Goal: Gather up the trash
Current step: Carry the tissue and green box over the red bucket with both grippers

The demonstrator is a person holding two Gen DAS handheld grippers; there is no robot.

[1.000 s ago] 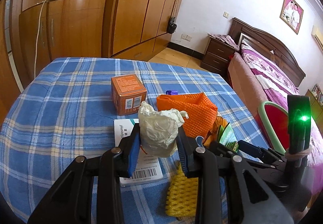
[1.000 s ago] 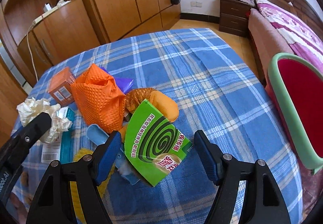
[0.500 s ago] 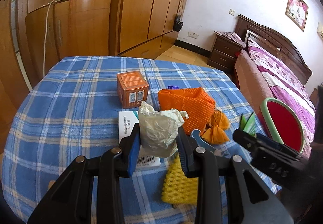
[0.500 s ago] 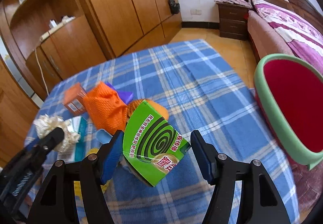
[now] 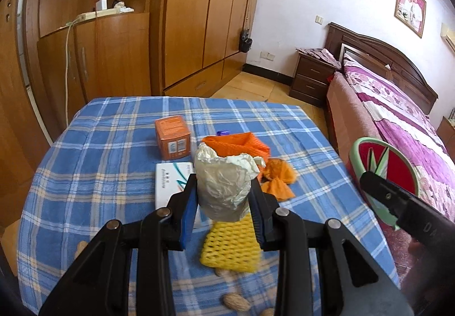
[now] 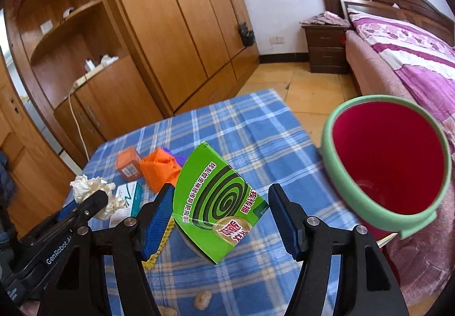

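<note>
Both hands are loaded and up off the surface, and that is where the trouble could start. The left gripper has its fingers closed narrow on a crumpled white paper wad, pinched across its lower body while the loose top flares free; paper like that gives under pressure, so I'd guess it could creep out if the hand swings fast. The right gripper carries a green mosquito-coil box, tilted on a corner, and here I'm less sure of the hold: the left finger presses the box's edge, but I can't tell from this angle whether the right finger actually touches it, since some gap seems to show. A skewed grip on a flat carton could let it pivot and drop short of the red bin with the green rim, which stands just off the surface's edge beside the bed. Still lying on the checked cloth are the orange box, orange mesh, yellow foam net, a white packet and some peanuts, so a low pass could sweep those off.
</note>
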